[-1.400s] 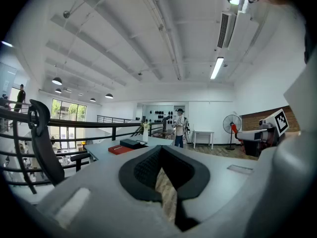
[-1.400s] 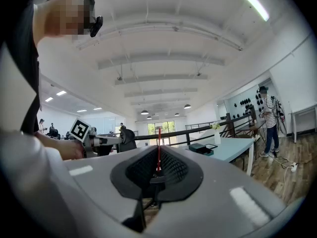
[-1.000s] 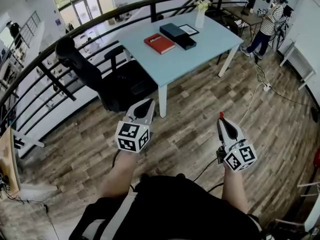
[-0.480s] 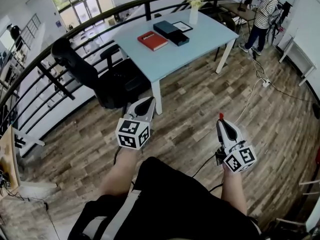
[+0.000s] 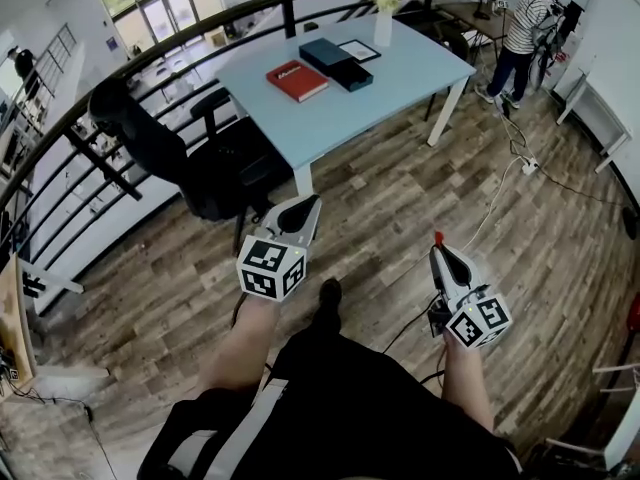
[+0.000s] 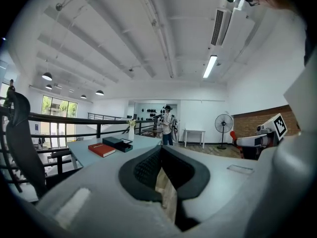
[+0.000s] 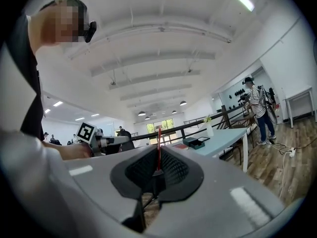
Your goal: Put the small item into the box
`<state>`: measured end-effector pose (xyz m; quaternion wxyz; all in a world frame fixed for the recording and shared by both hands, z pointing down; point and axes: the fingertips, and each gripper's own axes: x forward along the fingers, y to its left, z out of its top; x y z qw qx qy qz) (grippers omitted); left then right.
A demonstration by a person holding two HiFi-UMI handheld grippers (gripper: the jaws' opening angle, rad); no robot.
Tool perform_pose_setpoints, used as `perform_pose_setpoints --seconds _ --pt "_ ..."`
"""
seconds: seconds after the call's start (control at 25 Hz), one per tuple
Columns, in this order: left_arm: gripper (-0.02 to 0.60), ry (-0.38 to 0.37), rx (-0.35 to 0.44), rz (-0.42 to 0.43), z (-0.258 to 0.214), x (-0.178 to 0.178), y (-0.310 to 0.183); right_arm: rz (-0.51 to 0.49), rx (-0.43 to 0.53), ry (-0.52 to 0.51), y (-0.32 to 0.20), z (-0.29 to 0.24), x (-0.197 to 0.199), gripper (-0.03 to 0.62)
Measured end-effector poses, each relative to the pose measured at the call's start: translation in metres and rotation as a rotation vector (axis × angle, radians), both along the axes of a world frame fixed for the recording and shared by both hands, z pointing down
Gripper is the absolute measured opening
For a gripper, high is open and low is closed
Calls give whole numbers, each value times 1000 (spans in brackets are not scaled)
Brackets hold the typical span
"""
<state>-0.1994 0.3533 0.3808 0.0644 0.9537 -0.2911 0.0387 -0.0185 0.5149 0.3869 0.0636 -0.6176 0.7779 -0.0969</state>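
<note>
Right gripper (image 5: 439, 250): fingers clenched on thin red item (image 5: 437, 237), upright. Left gripper (image 5: 311, 205): fingers closed, empty. Box (image 5: 335, 63) on table (image 5: 420, 68), well ahead, up-left.

— What sits on the pale blue desk (image 5: 400, 80)?
— A red book (image 5: 297, 80) lies flat on it, and a white vase (image 5: 383, 28) with flowers stands at the far edge.
— And around it?
— A black office chair (image 5: 225, 173) stands by its near corner, beside a dark railing (image 5: 289, 18). A person in a striped shirt (image 5: 522, 30) stands beyond, on the wooden floor (image 5: 560, 268).
</note>
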Motion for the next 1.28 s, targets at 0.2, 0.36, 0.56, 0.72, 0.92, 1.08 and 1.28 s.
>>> perform_pose_setpoints --seconds 0.2,0.36,0.56,0.72,0.92,1.08,1.28 --pt "6 9 -14 40 3 32 -37 23 -24 -11 -34 4 25 17" --pt "6 17 -20 55 4 56 -83 43 -18 -1 -77 -2 48 18" --pt "8 6 15 30 -2 72 -152 48 0 24 -139 -9 69 18" --pt "8 10 13 43 -5 81 -201 54 -7 23 -196 -18 77 18" --pt "6 13 -3 27 -2 76 -262 29 -37 26 -264 -16 70 18" --pt "8 10 -17 8 3 66 -294 0 -46 23 -303 -13 58 18" --pt "8 -1 -28 -7 6 62 -320 -29 -60 7 -338 -6 58 18"
